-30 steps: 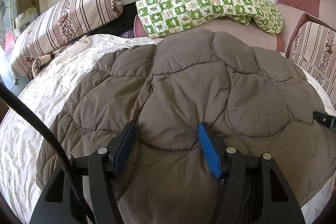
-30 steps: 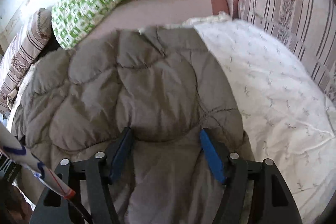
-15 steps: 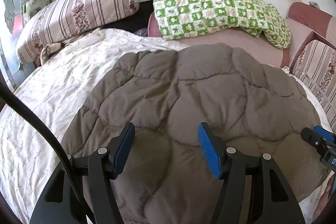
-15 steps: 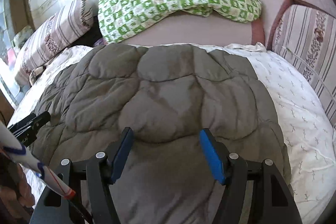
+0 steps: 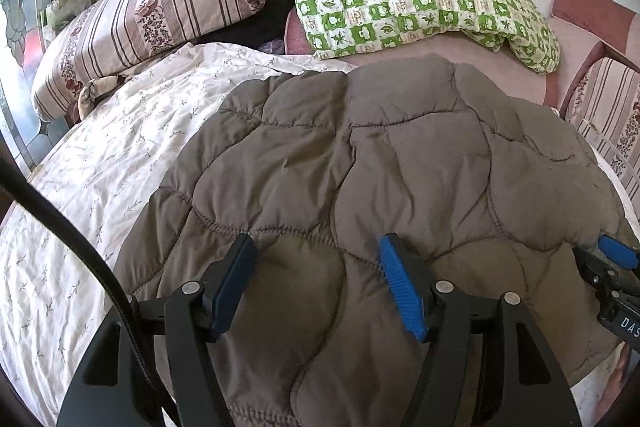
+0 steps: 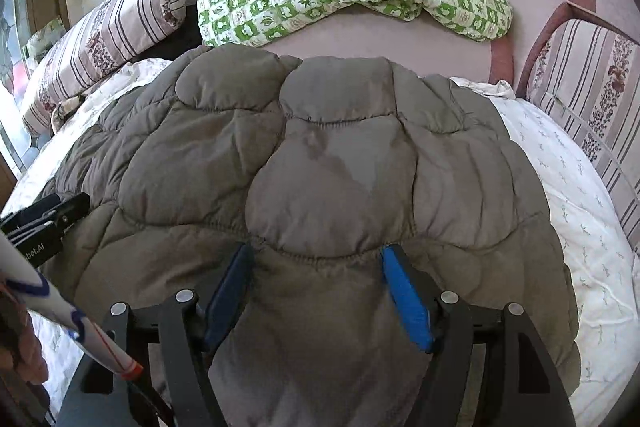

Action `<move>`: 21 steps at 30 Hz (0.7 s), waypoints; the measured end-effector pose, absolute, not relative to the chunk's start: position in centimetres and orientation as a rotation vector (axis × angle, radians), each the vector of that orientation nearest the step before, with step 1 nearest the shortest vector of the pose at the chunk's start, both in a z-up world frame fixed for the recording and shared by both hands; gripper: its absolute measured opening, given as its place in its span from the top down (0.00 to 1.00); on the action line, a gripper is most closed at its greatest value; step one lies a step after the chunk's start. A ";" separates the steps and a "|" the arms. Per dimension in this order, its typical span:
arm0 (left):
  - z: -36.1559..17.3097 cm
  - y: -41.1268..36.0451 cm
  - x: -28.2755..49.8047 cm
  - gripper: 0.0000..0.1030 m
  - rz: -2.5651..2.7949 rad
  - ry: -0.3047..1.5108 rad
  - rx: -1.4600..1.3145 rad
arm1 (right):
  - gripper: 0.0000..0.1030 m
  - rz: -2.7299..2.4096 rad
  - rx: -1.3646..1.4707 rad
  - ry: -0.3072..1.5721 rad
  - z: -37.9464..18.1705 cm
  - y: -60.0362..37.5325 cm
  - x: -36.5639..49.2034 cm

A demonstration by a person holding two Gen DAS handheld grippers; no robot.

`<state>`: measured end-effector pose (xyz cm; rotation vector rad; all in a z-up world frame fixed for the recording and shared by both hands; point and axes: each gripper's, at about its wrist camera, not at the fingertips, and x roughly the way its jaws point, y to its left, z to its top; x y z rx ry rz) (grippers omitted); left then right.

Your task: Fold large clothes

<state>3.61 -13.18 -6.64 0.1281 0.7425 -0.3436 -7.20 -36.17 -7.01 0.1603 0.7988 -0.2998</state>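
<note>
Across the white bedsheet (image 5: 100,163) lies the puffy grey-brown quilted jacket (image 5: 360,167) — soft, bulky, light — its near hem bunched between both the left gripper (image 5: 316,283) and right gripper (image 6: 316,287), each clamped on it, best held there.

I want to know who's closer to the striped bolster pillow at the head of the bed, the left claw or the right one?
Left. The left claw sits on the brown quilted coat's side toward the striped bolster pillow; the right claw sits on the coat's far side.

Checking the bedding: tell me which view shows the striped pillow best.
The left wrist view: the striped pillow lies there nearly whole and large. The right wrist view pushes it smaller toward the left edge.
</note>
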 end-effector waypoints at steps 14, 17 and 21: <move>-5.6 -11.9 1.7 0.37 -0.342 0.734 0.117 | 0.28 -0.271 0.165 0.733 -3.9 -33.4 -10.8; -5.3 -10.8 0.6 0.37 -0.328 0.729 0.115 | 0.28 -0.264 0.193 0.755 -4.4 -32.8 -11.9; -5.4 -9.0 -0.3 0.37 -0.286 0.741 0.116 | 0.28 -0.279 0.213 0.769 -5.1 -32.8 -13.2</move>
